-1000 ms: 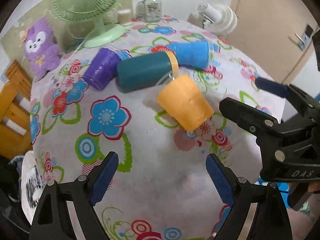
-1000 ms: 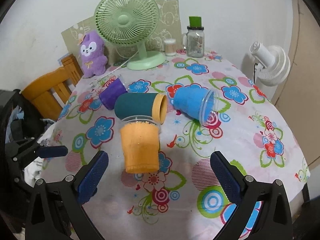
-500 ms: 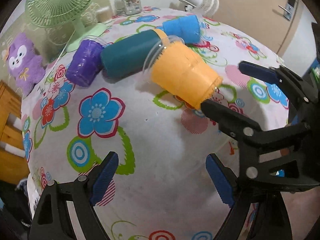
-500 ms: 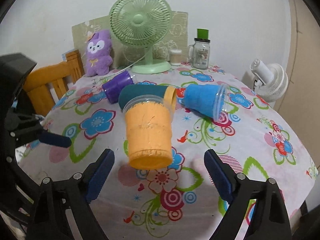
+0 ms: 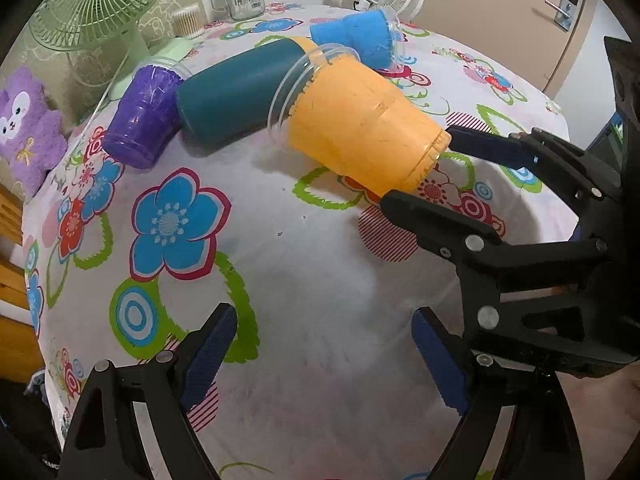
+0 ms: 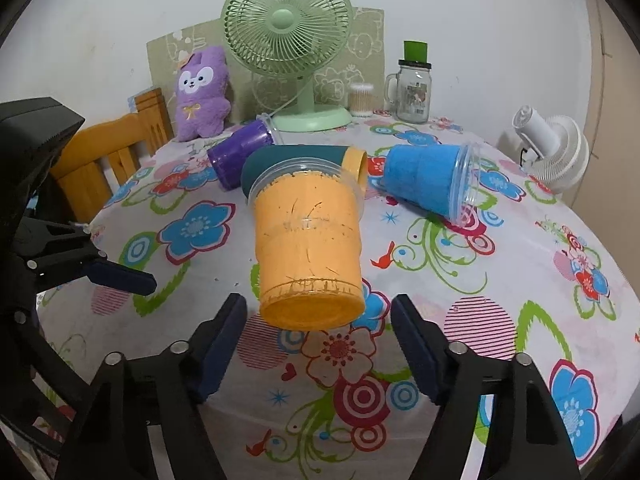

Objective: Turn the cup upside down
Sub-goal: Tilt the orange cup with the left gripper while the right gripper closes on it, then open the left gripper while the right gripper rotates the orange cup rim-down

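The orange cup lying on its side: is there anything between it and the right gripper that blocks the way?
Nothing visible blocks it. The orange cup lies with its base toward the right gripper, whose open jaws flank that base with only bare tablecloth between. The teal cup touches it at the far rim, behind.

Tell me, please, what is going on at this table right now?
A person with a gripper in each hand is working on cups lying on their sides. The right gripper is open, its fingers on either side of the orange cup's base but not gripping it. The left gripper is open and empty. The purple cup, teal cup and blue cup lie behind.
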The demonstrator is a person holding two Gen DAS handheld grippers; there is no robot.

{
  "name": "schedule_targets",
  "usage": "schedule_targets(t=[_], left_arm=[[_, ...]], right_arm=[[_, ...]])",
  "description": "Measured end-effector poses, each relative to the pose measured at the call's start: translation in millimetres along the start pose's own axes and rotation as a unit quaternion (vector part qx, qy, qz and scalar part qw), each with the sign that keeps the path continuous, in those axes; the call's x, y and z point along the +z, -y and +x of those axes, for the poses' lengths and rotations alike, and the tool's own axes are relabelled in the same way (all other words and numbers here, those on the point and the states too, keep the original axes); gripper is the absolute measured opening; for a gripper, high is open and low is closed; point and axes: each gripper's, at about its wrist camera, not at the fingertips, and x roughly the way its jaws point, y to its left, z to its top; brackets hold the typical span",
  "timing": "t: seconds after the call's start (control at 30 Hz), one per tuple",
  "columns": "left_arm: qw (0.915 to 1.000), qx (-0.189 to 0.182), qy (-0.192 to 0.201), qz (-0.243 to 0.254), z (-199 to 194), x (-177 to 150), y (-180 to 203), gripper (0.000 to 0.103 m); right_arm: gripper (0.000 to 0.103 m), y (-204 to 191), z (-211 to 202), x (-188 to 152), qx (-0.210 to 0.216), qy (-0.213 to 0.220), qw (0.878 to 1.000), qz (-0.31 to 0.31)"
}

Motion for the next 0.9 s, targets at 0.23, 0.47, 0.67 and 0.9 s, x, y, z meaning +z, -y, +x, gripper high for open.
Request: schedule_targets(t=[0.23,0.47,0.67,0.9], left_arm=[[1.0000,-0.002,-0.001,-0.001,3,2,-2,0.091],[1.0000,-0.002,0.000,-0.004,3,3,-3,0.091],[0.9999,0.001,0.000,-0.015,-1,5,-3,0.091],[0.9994,0.005,-0.003,-0.033,-16,12,0,0.091]], right_arm=[[0.058,1,3,0,0.006,-0.009,1.000,0.004],[0.057,1,1,0,0.001,-0.005,1.000,0.005],[0.057,4,-5,6,0.006,-0.008,1.000,0.003],[0.057,14,-17,19,0.014,-0.021,1.000,0.005]])
